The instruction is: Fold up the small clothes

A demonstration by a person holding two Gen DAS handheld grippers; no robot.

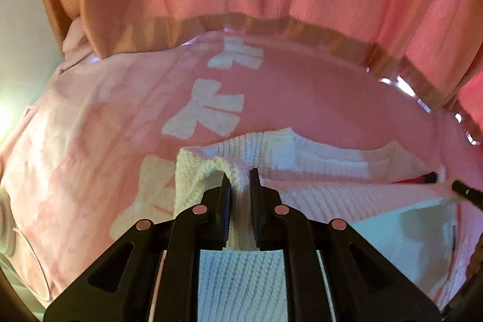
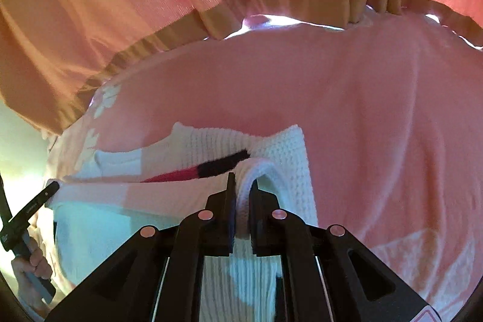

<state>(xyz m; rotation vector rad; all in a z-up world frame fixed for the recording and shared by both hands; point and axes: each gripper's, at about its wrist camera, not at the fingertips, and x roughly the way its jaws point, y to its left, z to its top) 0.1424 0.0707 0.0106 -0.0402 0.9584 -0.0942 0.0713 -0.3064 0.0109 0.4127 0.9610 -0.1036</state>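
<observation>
Big white block characters [image 1: 208, 107] run in a column across the pink bedspread [image 1: 317, 98], ahead and to the left of the left gripper [image 1: 240, 180]; they look like East Asian script, but I can't make out which ones. There's small white lettering on a black finger [image 2: 31, 208] of that same gripper too, seen far left of the right gripper [image 2: 243, 183], too tiny to read.

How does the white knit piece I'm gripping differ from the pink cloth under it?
The white knit garment has a coarse ribbed weave; the pink cloth looks smooth. The garment is small and lifted at its edge by the left gripper and right gripper; the cloth is wide and lies spread. The garment carries a red-and-black stripe; the cloth has white printed shapes. Both are soft fabric.
</observation>
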